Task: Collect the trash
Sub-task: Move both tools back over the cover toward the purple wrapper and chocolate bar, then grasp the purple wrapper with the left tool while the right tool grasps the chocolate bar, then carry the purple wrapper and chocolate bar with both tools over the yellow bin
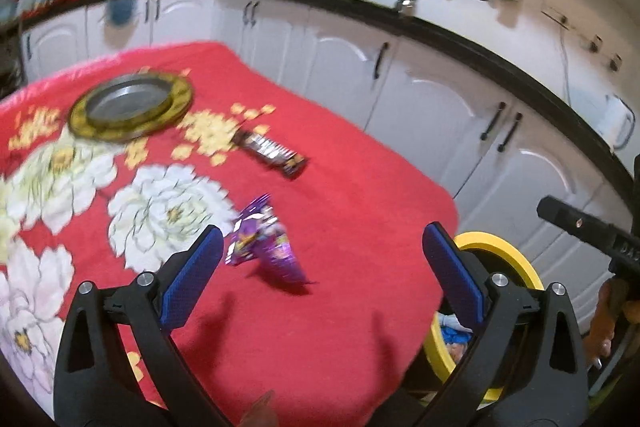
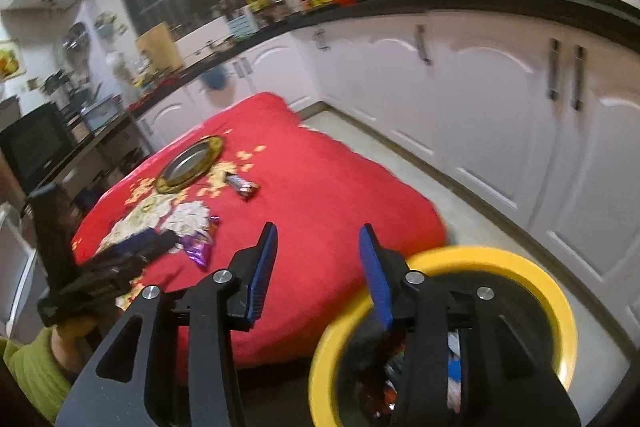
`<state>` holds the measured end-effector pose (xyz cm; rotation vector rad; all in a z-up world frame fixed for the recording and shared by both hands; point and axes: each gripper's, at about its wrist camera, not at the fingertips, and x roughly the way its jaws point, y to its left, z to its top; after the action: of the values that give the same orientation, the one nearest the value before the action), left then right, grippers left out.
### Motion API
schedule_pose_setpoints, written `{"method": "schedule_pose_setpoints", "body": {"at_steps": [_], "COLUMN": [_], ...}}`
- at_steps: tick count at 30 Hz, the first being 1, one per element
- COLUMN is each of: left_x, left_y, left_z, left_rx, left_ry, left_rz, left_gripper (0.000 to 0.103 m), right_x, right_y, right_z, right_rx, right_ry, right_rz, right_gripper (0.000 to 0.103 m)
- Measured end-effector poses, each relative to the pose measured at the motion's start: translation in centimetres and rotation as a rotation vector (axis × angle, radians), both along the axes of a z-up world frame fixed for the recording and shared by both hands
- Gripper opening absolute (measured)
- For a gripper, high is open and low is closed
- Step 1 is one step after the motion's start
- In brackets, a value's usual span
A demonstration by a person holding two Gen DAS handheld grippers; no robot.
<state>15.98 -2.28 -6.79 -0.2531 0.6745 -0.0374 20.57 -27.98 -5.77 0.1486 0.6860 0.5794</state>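
My left tool (image 1: 322, 247) gapes wide above a crumpled purple foil wrapper (image 1: 262, 243) on the red floral-clothed worktop (image 1: 360, 155). My right tool (image 2: 316, 267) hangs open, empty, over the yellow-rimmed round bin (image 2: 556, 291).

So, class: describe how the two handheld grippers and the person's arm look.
Both the left gripper and the right gripper have black angular frames, silver round bolts and flat blue textured finger pads. The person wears a yellow-green sleeve. No cables show.
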Motion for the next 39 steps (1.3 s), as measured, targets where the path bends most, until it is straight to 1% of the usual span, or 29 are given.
{"method": "schedule_pose_setpoints", "body": {"at_steps": [4,6,9,10,11,14,15,16,17,20,23,27,31,33,34,37,39], "left_x": [0.5,0.6,0.8,0.8,0.9,1.3,1.4,1.5,1.5,1.6,1.6,1.3,1.1,1.0,0.9,0.7,0.6], "left_y": [2.0,2.6,3.1,3.1,3.2,3.4,3.5,3.5,3.6,4.2,4.7,4.8,4.8,4.9,4.9,5.1,5.3], "left_z": [-1.6,-2.1,-2.4,-2.5,-2.5,-2.9,-3.2,-3.4,-3.6,-4.3,-4.4,-4.3,-3.9,-3.7,-3.6,-3.3,-3.2], "left_rx": [-0.064,-0.083,-0.098,-0.101,-0.101,-0.11,-0.116,-0.117,-0.119,-0.145,-0.176,-0.197,-0.21,-0.215,-0.217,-0.215,-0.211], "left_ry": [0.05,0.059,0.062,0.062,0.063,0.079,0.088,0.093,0.1,0.118,0.115,0.109,0.096,0.086,0.084,0.076,0.07], "left_rz": [0.043,0.049,0.049,0.046,0.043,0.038,0.036,0.035,0.032,0.03,0.021,0.011,0.001,-0.002,-0.004,-0.003,0.003], "left_gripper": [0.079,0.07,0.068,0.065,0.055,0.047,0.041,0.038,0.031,0.02,0.018,0.015,0.014,0.013,0.013,0.012,0.012], "right_x": [2.4,3.8,5.6,6.1,6.7,8.7,9.3,9.7,10.2,11.4,12.5,13.5,14.4,14.3,14.0,13.2,12.6], "right_y": [3.9,6.1,9.2,9.9,10.7,13.4,14.6,15.3,16.2,18.7,21.1,23.1,23.9,23.8,23.6,22.3,21.3], "right_z": [0.3,0.2,-0.3,-0.5,-0.7,-1.5,-1.9,-2.2,-2.5,-3.3,-4.1,-4.9,-6.1,-6.7,-6.9,-7.1,-7.1], "right_rx": [-0.034,-0.054,-0.089,-0.098,-0.109,-0.154,-0.176,-0.192,-0.211,-0.254,-0.31,-0.371,-0.406,-0.425,-0.422,-0.386,-0.365], "right_ry": [-0.007,0.0,0.009,0.013,0.016,0.032,0.035,0.036,0.038,0.043,0.04,0.035,0.071,0.081,0.076,0.082,0.092], "right_rz": [0.093,0.139,0.19,0.207,0.222,0.267,0.289,0.3,0.315,0.352,0.378,0.394,0.397,0.399,0.397,0.379,0.364], "right_gripper": [0.044,0.044,0.044,0.044,0.044,0.044,0.044,0.044,0.044,0.044,0.044,0.044,0.044,0.036,0.035,0.024,0.022]}}
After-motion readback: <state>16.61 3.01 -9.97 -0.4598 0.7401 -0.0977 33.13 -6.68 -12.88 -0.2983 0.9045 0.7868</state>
